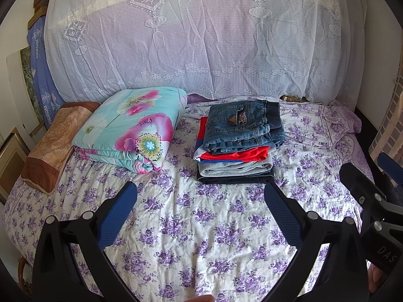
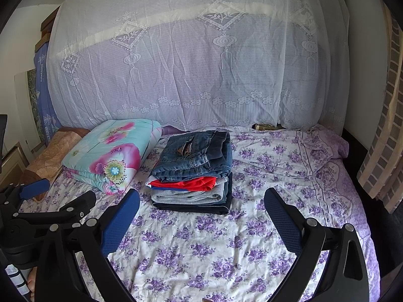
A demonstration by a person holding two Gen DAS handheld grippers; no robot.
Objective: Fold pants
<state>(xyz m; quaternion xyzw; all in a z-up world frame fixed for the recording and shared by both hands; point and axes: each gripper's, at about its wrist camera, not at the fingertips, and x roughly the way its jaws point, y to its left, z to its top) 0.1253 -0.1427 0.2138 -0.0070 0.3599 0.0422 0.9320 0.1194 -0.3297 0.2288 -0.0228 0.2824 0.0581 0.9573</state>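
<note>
A: We log both tools first. The left gripper (image 1: 200,209) has its blue pads spread wide with nothing between them, hovering over bare floral bedsheet (image 1: 214,239). The right gripper (image 2: 201,214) is likewise spread and empty.

B: Agreed. The pants: folded jeans (image 1: 243,125) sit on top of a stack of clothes (image 1: 234,166) near mid-bed, just right of the folded floral quilt (image 1: 131,128). In the right wrist view the jeans (image 2: 195,154) lie ahead of the grippers, well apart from the pads.

A: Under them we see a red layer, a grey one and a dark one. We cannot tell which of these are pants.

B: Handling estimate: denim looks thick and fairly stiff for cloth, heavier than the layers below. We expect it to hold a crease but resist a tight fold at the waistband and seams.

A: Grip suggestion: take the doubled waistband edge or the folded front edge, one gripper per corner, so the weight hangs evenly. Pinching a single layer mid-panel would likely just drag the top ply.

B: Risk noted: lifting may shift the looser red layer beneath.
</note>
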